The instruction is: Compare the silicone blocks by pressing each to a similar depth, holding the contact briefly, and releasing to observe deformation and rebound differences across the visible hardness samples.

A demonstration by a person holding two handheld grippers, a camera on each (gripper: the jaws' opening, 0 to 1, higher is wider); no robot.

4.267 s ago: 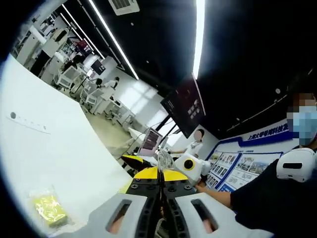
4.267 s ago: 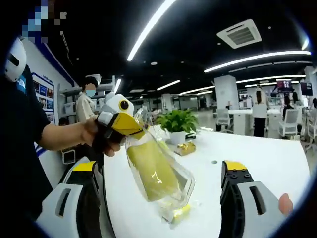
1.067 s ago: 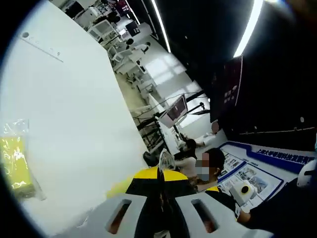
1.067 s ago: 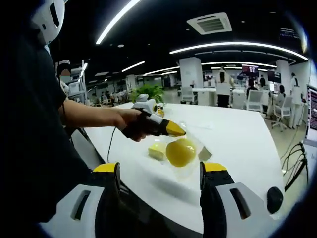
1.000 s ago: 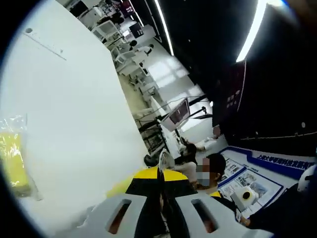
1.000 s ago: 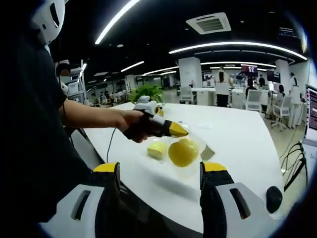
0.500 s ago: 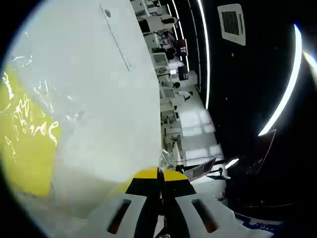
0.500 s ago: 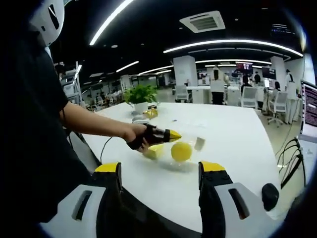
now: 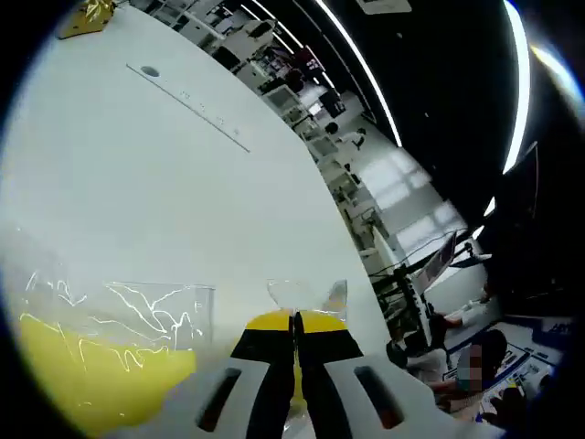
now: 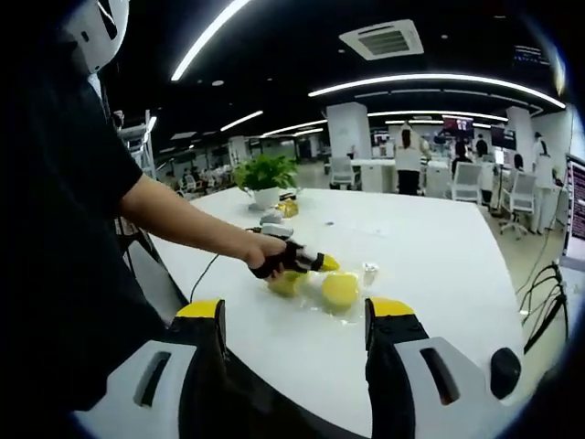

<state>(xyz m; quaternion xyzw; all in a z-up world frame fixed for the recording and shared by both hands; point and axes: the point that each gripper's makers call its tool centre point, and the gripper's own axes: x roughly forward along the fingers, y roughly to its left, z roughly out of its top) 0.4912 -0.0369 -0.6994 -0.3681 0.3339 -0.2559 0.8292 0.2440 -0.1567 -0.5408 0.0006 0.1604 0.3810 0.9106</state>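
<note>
A yellow silicone block (image 9: 87, 380) in a clear plastic bag (image 9: 309, 294) lies on the white table (image 9: 137, 183), just left of my left gripper (image 9: 294, 322). Its jaws are shut on the bag's edge, which sticks up between the yellow tips. In the right gripper view a hand holds that left gripper (image 10: 322, 263) low over the table (image 10: 439, 256), with the round yellow bagged block (image 10: 340, 289) at its tip and a paler yellow block (image 10: 286, 282) beside it. My right gripper (image 10: 297, 313) hangs open near the table's front edge, short of the blocks, with nothing between its fingers.
A potted plant (image 10: 265, 174) and small items (image 10: 271, 218) stand at the table's far side. A black object (image 10: 505, 361) sits low at the right, off the table edge. A person's arm (image 10: 174, 219) reaches in from the left. Office desks and chairs lie beyond.
The left gripper has come down with the bagged block, which now rests on the table beside the paler block. The right gripper has stayed open and nearly still.
</note>
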